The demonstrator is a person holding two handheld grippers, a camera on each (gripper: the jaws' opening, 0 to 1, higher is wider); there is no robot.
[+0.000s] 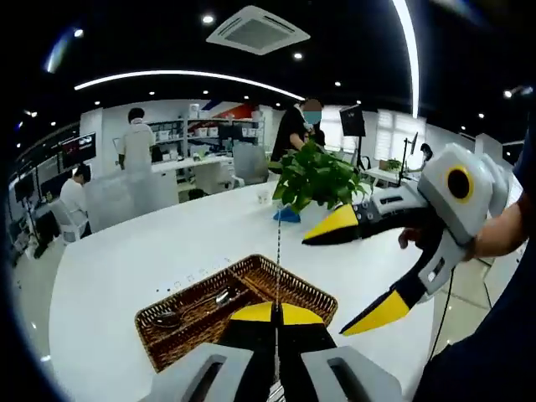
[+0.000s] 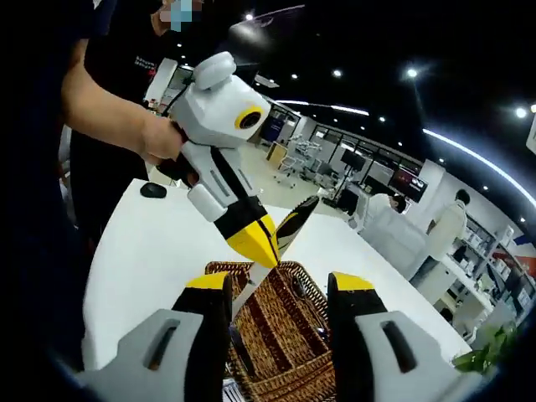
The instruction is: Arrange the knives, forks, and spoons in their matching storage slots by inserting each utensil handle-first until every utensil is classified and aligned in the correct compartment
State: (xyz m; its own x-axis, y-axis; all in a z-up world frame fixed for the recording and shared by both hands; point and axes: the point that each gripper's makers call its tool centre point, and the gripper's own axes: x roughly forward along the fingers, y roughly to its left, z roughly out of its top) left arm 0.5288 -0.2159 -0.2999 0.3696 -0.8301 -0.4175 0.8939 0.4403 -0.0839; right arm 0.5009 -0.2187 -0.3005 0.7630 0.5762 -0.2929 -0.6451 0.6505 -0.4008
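Left hand-held gripper (image 1: 277, 313) hangs above the wicker basket (image 1: 297, 289), jaws pressed together, gripping nothing visible. Right hand-held gripper (image 2: 276, 289), jaws wide apart and empty, hovers over the same basket on the white tabletop (image 1: 126, 260). Inside the basket lie metal spoons (image 1: 194, 306). No writing is readable.

A white table (image 1: 126, 268) carries a wicker basket (image 1: 301, 293) and potted plant (image 1: 318, 177).

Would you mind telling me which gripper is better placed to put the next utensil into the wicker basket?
Left. The left gripper is shut on a thin utensil, right above the wicker basket. The right gripper hangs open and empty, so it would likely need a pickup first.
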